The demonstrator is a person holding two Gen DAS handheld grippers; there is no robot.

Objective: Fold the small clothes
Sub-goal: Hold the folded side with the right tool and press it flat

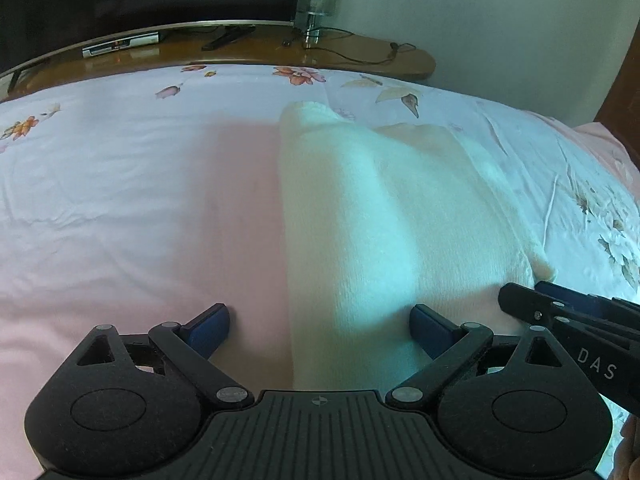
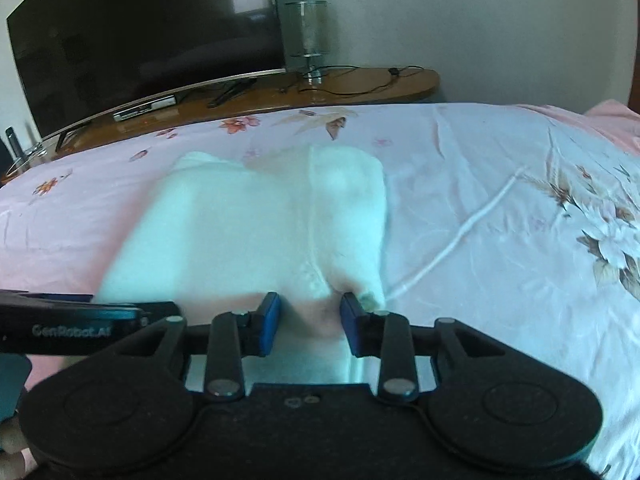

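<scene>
A small white knitted garment [image 1: 400, 208] lies flat on the bed, its two leg-like ends pointing away from me. My left gripper [image 1: 320, 314] is wide open low over the garment's near left edge, one finger over the pink sheet and the other over the white cloth. My right gripper [image 2: 310, 306] hovers at the garment's [image 2: 248, 224] near right corner. Its jaws stand partly apart, and the cloth edge lies between the blue pads [image 2: 271, 312] without being pinched. Each gripper shows in the other's view, the right gripper [image 1: 520, 296] close beside the left gripper [image 2: 136, 314].
The bed sheet [image 2: 500, 184] is pink-white with flower prints, and a white cord [image 2: 460, 232] lies right of the garment. Past the bed's far edge a wooden stand [image 2: 360, 84] carries a dark television [image 2: 140, 28], a glass lamp [image 2: 307, 36], a set-top box and cables.
</scene>
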